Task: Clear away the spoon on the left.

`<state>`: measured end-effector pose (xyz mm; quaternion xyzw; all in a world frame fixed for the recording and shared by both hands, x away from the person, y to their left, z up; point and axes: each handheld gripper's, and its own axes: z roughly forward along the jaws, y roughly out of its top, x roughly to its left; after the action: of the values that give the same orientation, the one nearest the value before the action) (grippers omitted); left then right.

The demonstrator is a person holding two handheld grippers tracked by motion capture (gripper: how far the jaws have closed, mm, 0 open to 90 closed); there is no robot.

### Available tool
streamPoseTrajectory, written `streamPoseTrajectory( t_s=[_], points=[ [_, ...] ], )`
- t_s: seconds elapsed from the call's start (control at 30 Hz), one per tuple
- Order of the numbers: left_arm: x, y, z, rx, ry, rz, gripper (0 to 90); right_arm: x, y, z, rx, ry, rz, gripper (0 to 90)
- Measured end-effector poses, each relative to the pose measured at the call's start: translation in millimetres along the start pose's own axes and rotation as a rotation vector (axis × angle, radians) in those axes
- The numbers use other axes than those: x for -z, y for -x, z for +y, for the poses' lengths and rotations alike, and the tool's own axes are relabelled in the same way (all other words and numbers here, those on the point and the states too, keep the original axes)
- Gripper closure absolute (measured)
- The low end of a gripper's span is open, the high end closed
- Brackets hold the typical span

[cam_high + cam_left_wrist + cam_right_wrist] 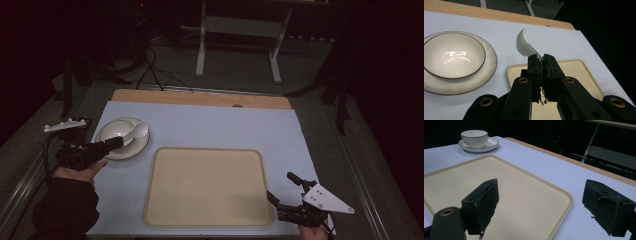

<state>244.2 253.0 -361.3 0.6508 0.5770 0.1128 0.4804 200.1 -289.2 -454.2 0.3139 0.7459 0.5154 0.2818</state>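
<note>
Tongs on the left pinch a white spoon by its handle, lifted beside the bowl on its saucer. Glazed ceramic seems slippery, brittle; grip the handle. Right tongs gape empty over the tray.

The spoon handle is hidden between the clamped jaws.

On the pale blue worktop, a bowl sits on a plate at the left. The left claw reaches over the plate, clamped on a white spoon above the bowl's rim. A beige tray lies centre. The right claw, spread apart, rests beside the tray's near right corner.
</note>
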Motion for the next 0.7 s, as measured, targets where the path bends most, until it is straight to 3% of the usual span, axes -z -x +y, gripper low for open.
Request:
streamPoseTrajectory(
  t_s=[0.2, 0.53, 0.7],
  points=[
    [-4.1, 11.6, -5.3, -0.004, 0.003, -0.019, 85.4, 0.4, -0.4, 0.5, 0.003, 0.006, -0.010, 14.0],
    [-19.2, 37.0, -15.1, -0.069, -0.017, -0.036, 85.4, 1.2, 2.1, -0.3, -0.012, 0.008, -0.016, 14.0],
    [-27.4, 44.6, -21.8, -0.075, -0.017, -0.037, 85.4, 0.9, 1.4, -0.2, -0.008, 0.005, -0.016, 14.0]
  ],
)
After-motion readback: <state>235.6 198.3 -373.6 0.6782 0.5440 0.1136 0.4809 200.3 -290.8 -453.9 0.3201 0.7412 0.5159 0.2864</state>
